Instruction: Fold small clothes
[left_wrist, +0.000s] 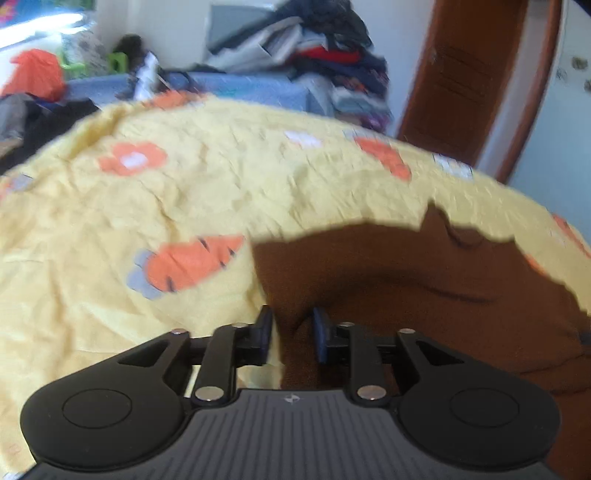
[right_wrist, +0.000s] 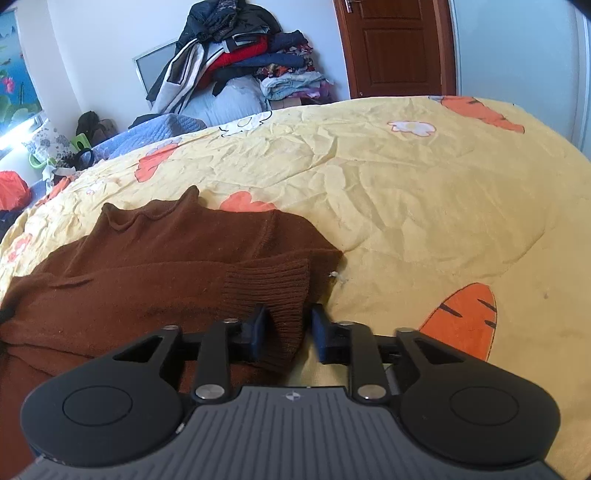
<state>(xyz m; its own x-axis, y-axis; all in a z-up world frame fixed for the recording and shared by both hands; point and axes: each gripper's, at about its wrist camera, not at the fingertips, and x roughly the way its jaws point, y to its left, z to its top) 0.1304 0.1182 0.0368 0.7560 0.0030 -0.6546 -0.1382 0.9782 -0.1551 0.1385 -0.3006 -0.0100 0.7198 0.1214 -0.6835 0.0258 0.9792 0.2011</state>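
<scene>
A small brown knit sweater (right_wrist: 159, 258) lies on the yellow carrot-print bedsheet (right_wrist: 424, 206), collar pointing away, one sleeve folded across the body. My right gripper (right_wrist: 288, 328) has its jaws partly apart around the ribbed cuff (right_wrist: 269, 284) of that sleeve, at the sweater's right edge. In the blurred left wrist view the sweater (left_wrist: 424, 288) fills the lower right. My left gripper (left_wrist: 291, 332) sits at the sweater's left edge with brown fabric between its jaws, which stand partly apart.
A tall pile of clothes (right_wrist: 243, 48) is stacked at the far side by the wall. A brown wooden door (right_wrist: 395, 44) stands beyond the bed. A blue quilt (right_wrist: 155, 133) and an orange bag (right_wrist: 13, 192) lie to the far left.
</scene>
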